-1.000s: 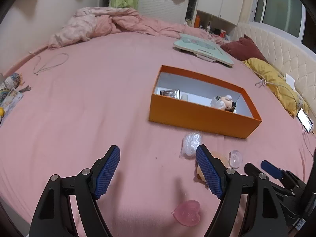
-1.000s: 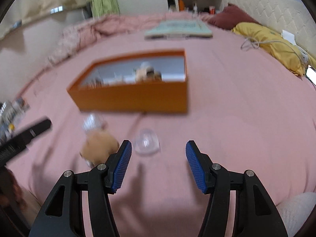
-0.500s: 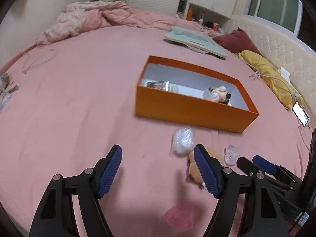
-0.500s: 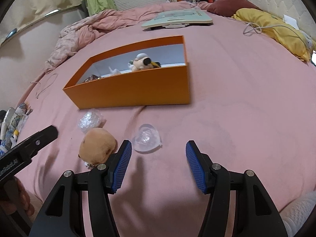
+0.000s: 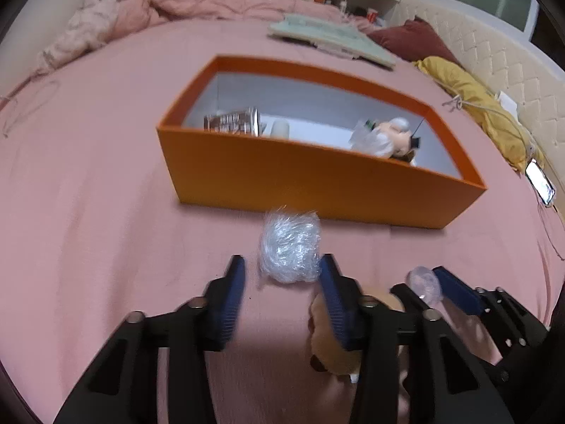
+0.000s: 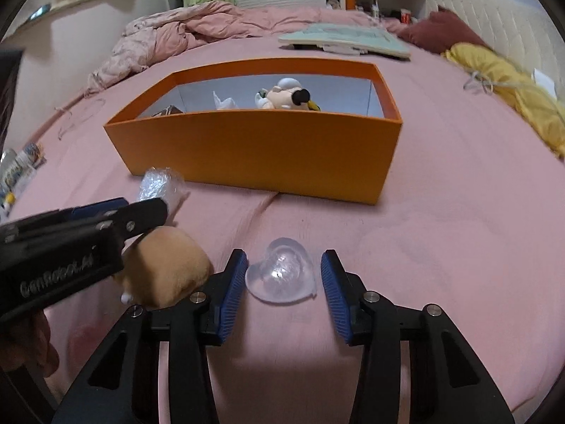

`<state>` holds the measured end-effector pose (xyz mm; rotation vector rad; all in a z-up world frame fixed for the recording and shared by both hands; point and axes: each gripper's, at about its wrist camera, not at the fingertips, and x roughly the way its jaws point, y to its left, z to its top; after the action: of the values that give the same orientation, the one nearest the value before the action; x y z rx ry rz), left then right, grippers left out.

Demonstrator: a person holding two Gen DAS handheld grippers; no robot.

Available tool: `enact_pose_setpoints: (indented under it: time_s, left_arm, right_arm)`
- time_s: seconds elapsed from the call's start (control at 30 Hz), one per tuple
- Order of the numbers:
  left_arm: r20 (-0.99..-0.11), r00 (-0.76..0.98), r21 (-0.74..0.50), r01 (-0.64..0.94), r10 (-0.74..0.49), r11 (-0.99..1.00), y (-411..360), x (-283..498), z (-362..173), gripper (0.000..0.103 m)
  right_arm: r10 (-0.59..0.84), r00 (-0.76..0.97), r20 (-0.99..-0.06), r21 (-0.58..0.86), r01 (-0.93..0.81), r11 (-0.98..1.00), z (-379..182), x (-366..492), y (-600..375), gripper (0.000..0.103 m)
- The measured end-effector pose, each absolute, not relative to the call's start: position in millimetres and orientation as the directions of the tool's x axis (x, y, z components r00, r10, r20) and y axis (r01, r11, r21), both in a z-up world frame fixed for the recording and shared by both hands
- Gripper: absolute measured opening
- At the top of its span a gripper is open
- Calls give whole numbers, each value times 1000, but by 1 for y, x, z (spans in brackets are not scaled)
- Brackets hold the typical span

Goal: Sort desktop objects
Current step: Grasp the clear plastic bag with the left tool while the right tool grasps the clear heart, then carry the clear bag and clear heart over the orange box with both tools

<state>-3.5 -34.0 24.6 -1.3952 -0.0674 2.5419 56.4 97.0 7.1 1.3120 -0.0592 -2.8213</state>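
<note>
Pickup step. Left claw [image 5: 282, 275] has just been closing around the crinkled plastic wad [image 5: 289, 247], right pad touching, not yet clenched. Right claw [image 6: 282, 279] has been narrowing around the clear heart [image 6: 280, 270], gaps both sides. Next: squeeze, lift to the orange box [image 6: 254, 148] ahead.

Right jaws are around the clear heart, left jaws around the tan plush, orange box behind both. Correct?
Not quite. The left wrist view shows the left gripper bracketing the crinkled clear plastic ball, not the tan plush, which lies beside it. The rest holds: the right gripper has its jaws around the clear heart, with the orange box behind both. Both jaws have just been closing.
</note>
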Motion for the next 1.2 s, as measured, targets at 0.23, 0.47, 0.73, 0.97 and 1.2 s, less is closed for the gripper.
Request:
enact_pose_setpoints:
  time_s: [0.23, 0.47, 0.73, 0.97, 1.2]
  left_arm:
    - [-800, -528, -248, -141, 284, -959, -47, -3, 26, 21]
    - [-723, -625, -248, -165, 295, -955, -53, 21, 61, 21]
    - [-640, -717, -214, -178, 276, -960, -53, 24, 88, 21]
    - [-625, -724, -176, -236, 294, -956, -38, 0, 107, 21]
    - [-620, -721, -155, -276, 310, -949, -25, -41, 117, 21]
  right_arm:
    - [-27, -654, -756, 23, 14, -1000, 9, 58, 97, 39]
    - [-78, -711, -699, 119, -8, -993, 30, 64, 110, 39]
    - [-96, -743, -662, 152, -8, -988, 44, 64, 112, 39]
    - [-129, -789, -600, 146, 51, -988, 77, 59, 110, 39]
    - [-132, -813, -567, 125, 74, -989, 98, 9, 121, 39]
